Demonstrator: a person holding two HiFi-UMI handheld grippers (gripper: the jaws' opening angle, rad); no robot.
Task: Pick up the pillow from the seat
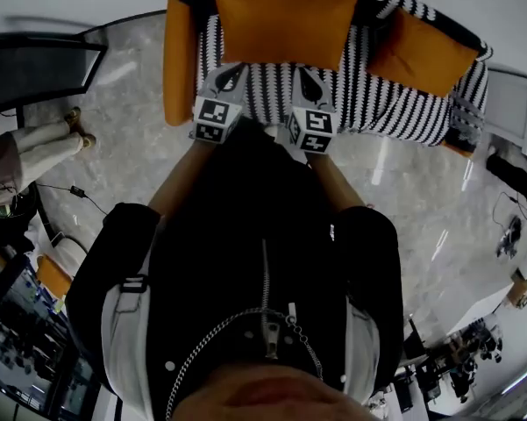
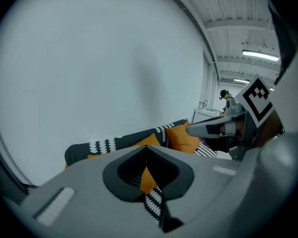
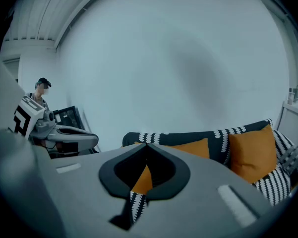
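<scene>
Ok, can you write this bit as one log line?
stage: before grab | left gripper: shut, empty | right gripper: shut, empty | middle pillow: on sofa, untouched

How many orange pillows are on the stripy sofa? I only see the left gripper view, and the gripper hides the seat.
Observer: Two. One square orange fabric pillow leans against the middle of the backrest; a second orange pillow sits at the right end of the black-and-white striped sofa.
Operator: Is the right gripper holding anything?
Observer: No, the right gripper is shut on nothing, beside the left gripper above the seat's front edge.
Operator: Anything on the floor?
Observer: A person's legs in light trousers, at the left.
</scene>
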